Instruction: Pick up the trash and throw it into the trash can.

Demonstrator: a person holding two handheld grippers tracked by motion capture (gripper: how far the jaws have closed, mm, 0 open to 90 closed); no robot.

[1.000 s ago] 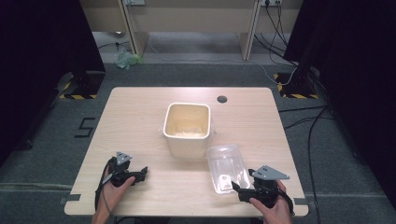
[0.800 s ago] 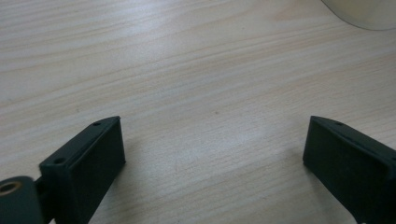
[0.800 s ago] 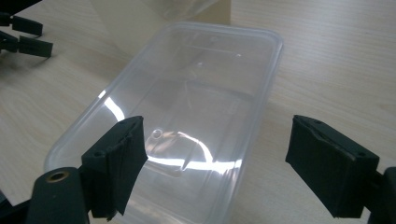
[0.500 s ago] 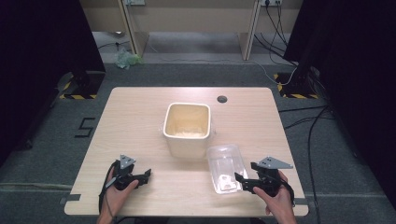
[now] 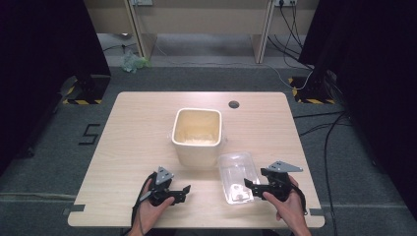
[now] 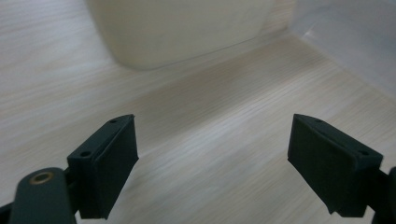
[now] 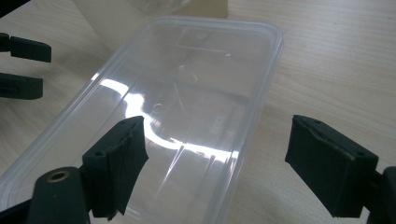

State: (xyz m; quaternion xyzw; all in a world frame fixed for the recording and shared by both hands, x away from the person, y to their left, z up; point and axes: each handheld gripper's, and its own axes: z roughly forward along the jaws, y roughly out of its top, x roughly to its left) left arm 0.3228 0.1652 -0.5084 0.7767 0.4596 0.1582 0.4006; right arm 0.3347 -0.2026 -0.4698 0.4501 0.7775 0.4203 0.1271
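Observation:
A cream square tub (image 5: pixel 196 134) stands open-topped in the middle of the wooden table (image 5: pixel 137 128). Just right of it and nearer the front lies a clear plastic lid (image 5: pixel 237 177), flat on the wood. My right gripper (image 5: pixel 250 186) is open at the lid's right edge; in the right gripper view the lid (image 7: pixel 187 112) lies between and beyond the spread jaws. My left gripper (image 5: pixel 184 192) is open near the front edge, left of the lid, empty. The left gripper view has the tub's wall (image 6: pixel 182 28) ahead and the lid's edge (image 6: pixel 355 37) at the upper right.
A small dark round hole (image 5: pixel 234 104) sits near the table's far edge. Cables (image 5: pixel 314 123) trail on the grey floor to the right. Desk legs and black curtains stand beyond the table.
My right gripper has slid left and a little forward, up to the lid's right edge. My left gripper has shifted slightly right. Both stay open.

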